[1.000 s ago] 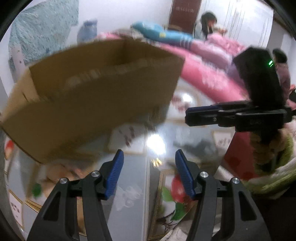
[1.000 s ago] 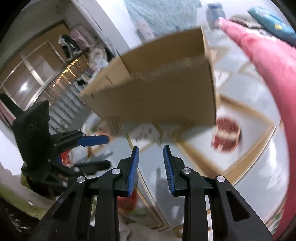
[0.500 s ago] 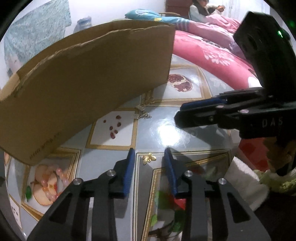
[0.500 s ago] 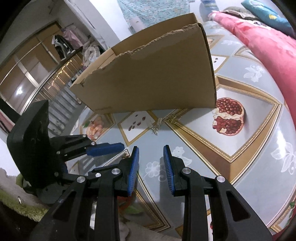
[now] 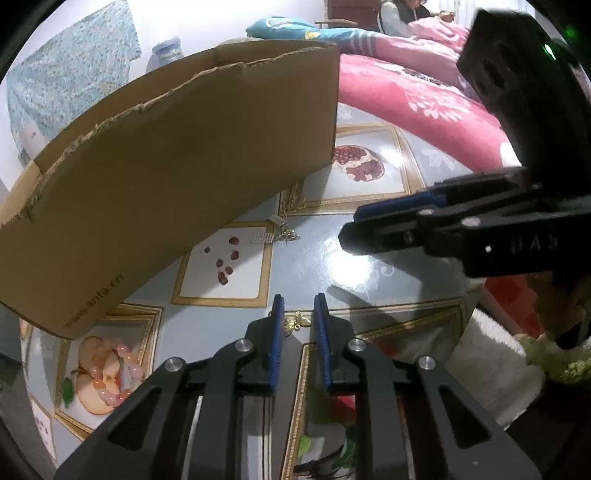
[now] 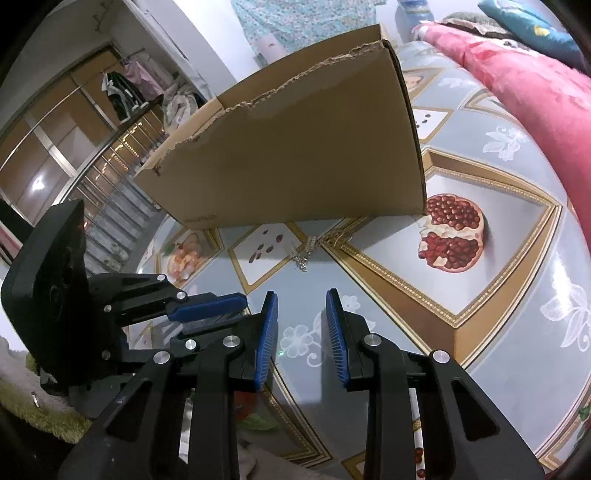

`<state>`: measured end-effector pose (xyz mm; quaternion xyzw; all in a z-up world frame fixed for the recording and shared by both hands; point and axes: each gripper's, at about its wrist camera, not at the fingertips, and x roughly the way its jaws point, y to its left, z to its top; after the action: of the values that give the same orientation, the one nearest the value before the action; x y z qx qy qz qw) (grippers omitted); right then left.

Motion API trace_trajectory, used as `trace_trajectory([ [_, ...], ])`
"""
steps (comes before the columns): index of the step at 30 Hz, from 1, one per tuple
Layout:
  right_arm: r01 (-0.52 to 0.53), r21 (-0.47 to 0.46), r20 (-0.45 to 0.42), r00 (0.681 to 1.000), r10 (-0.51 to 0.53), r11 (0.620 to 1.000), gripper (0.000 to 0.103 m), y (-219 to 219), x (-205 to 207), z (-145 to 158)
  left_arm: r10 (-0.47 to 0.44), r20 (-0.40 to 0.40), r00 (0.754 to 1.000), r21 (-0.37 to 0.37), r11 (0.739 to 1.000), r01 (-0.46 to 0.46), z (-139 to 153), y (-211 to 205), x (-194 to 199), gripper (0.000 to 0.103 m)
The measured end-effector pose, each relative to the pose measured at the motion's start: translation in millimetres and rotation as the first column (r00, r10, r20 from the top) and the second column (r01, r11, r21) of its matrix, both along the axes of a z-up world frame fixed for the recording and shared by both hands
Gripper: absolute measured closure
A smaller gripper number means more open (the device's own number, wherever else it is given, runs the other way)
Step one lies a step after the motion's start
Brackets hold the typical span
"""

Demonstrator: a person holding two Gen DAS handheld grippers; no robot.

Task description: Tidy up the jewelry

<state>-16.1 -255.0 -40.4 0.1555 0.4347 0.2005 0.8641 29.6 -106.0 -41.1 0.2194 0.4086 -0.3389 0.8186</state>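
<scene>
A small gold butterfly-shaped piece lies on the patterned tabletop. My left gripper points down at it with its jaws closing; the piece sits between the blue pads, with a thin gap still on the right side. Farther back a silver piece lies by the foot of the cardboard box. A pink bead bracelet rests at the left, near the box corner. My right gripper hovers open over bare table, holding nothing. It reaches in from the right.
A thin gold chain lies against the box's lower edge. A pink quilt borders the table on the right, and a person sits far behind it. A white fluffy rug lies below the table's near edge.
The left gripper has come down closer to the table and its jaws have narrowed around the gold butterfly piece. The right gripper has stayed in place with the same gap.
</scene>
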Motion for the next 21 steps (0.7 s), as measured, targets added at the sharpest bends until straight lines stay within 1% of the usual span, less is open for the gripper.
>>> trace_trajectory([
  [3,0.0,0.002,0.003,1.0,0.0,1.0,0.075,1,-1,0,0.004,-0.002,1.0,0.005,1.0,-0.004,-1,-1,0,0.087],
  [7,0.001,-0.003,0.011,1.0,-0.001,1.0,0.075,3,-2,2,0.016,-0.028,0.999,-0.023,1.0,-0.017,0,4,3,0.087],
  [9,0.001,-0.004,0.014,1.0,-0.001,1.0,0.075,3,-2,3,0.013,-0.023,1.0,-0.027,1.0,-0.014,0,6,2,0.09],
  [11,0.003,-0.006,0.017,1.0,-0.003,1.0,0.075,3,-3,4,0.01,-0.018,1.0,-0.029,1.0,-0.011,0,7,2,0.09],
  [12,0.004,-0.005,0.017,1.0,-0.004,1.0,0.075,2,-3,4,0.007,-0.017,1.0,-0.032,0.999,-0.008,0,7,2,0.094],
  [21,-0.006,-0.023,0.027,1.0,0.006,1.0,0.075,5,-2,6,0.007,-0.006,1.0,-0.045,0.999,-0.007,1,14,1,0.095],
])
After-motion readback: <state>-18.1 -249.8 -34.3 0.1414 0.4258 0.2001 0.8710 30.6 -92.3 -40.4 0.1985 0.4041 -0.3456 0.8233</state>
